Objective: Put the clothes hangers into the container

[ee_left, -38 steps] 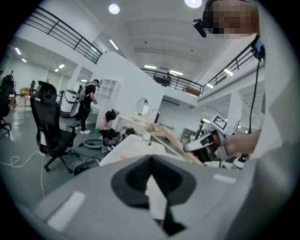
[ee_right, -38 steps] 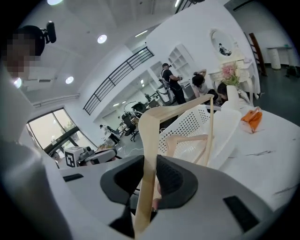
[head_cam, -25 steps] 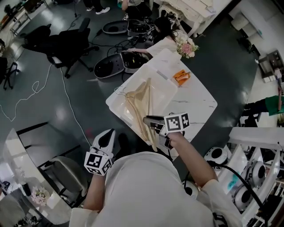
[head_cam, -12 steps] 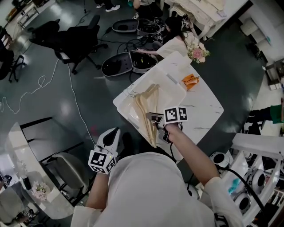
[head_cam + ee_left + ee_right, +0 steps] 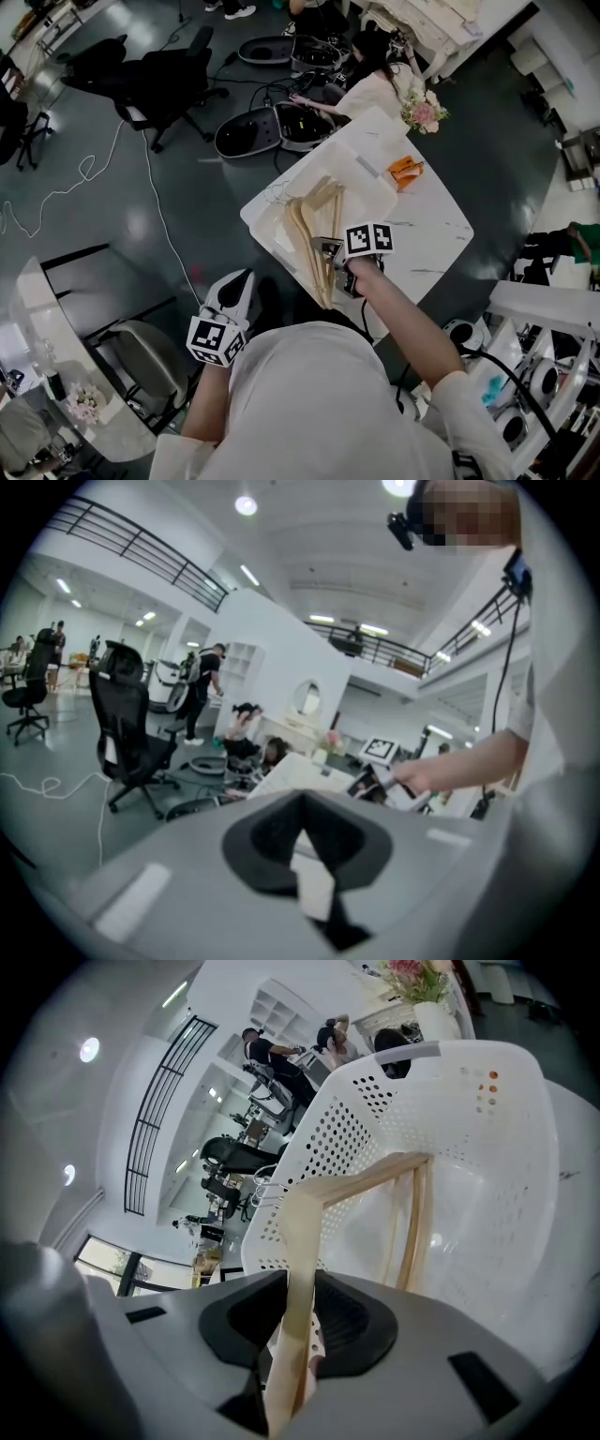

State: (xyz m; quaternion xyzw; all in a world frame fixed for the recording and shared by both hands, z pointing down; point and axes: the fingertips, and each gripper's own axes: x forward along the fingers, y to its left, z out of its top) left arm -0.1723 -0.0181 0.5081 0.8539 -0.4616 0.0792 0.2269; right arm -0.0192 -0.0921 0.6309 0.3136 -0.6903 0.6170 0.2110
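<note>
A white perforated container (image 5: 361, 183) stands on the left part of the white table (image 5: 427, 234), with pale wooden hangers (image 5: 314, 220) lying in it. My right gripper (image 5: 328, 253) is at the container's near rim, shut on one arm of a wooden hanger (image 5: 300, 1269). That hanger reaches forward into the container (image 5: 487, 1147), where more wooden bars (image 5: 417, 1232) show. My left gripper (image 5: 244, 277) hangs low at my left side, off the table. Its jaws (image 5: 314, 892) look shut with nothing in them.
An orange object (image 5: 405, 170) and a bunch of flowers (image 5: 424, 112) sit on the table's far side, where a person (image 5: 370, 84) is seated. On the floor beyond are round robot bases (image 5: 248, 131), cables and a black office chair (image 5: 150, 84). White equipment crowds the right.
My right gripper has sunk toward the container with the hanger in its grip, and the hanger has tipped further in. The left gripper has stayed where it was.
</note>
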